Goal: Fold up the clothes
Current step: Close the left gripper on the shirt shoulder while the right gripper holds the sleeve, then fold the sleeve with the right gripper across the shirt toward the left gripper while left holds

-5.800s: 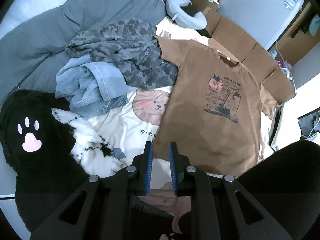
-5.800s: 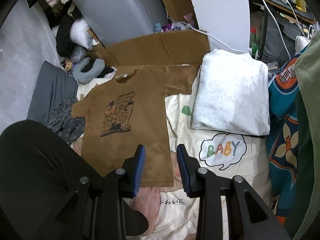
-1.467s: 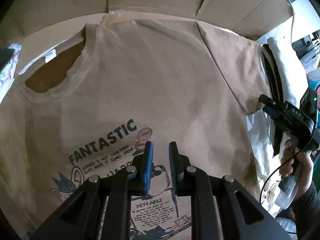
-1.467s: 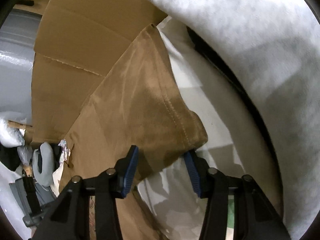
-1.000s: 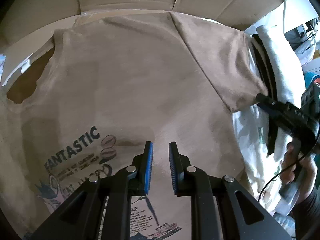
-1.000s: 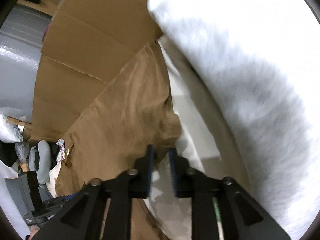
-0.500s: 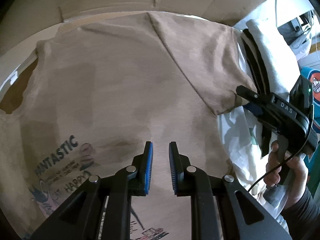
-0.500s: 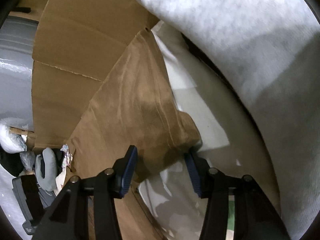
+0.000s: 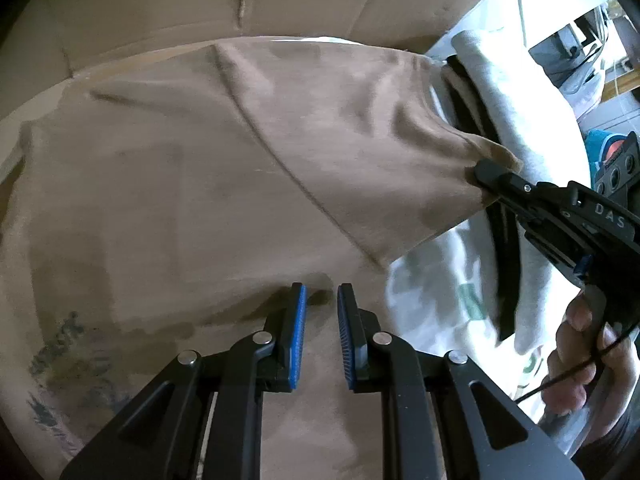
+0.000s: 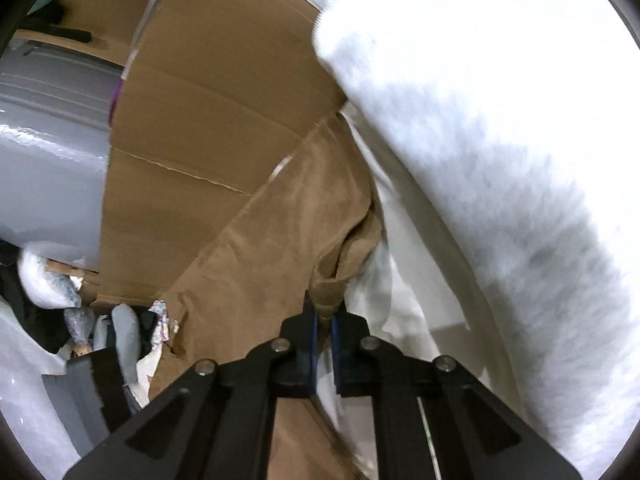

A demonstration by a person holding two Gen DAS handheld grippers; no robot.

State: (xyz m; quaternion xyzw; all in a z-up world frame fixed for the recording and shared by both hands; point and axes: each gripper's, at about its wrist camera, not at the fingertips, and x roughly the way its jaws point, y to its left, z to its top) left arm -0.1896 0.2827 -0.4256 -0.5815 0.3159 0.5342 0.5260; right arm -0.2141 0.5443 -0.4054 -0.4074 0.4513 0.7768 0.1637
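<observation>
We have the brown T-shirt spread flat across the middle of the left wrist view, its blurred dark print low at the left edge and flattened cardboard running along the top behind it. Our right gripper has clamped down on the hem of the sleeve, and in its own view we see the brown cloth bunched up just above the blue pads, the jaws nearly touching with the fabric pinched between them. From the left wrist view the same tool comes in from the right edge, a hand wrapped round its handle at lower right, and the sleeve is drawn into a peak toward the black tips. We reckon that is the first fold being set up: take the sleeve by its cuff so it can swing inward over the chest.

Our left gripper hangs over the body of the shirt at lower centre, jaws narrow with a small gap and nothing between them. It looks placed to pin the cloth near the sleeve seam while the other side pulls.

Crowding the right of the right wrist view is a pale grey folded garment, close beside the sleeve, so we would watch that the lift does not drag it along.
</observation>
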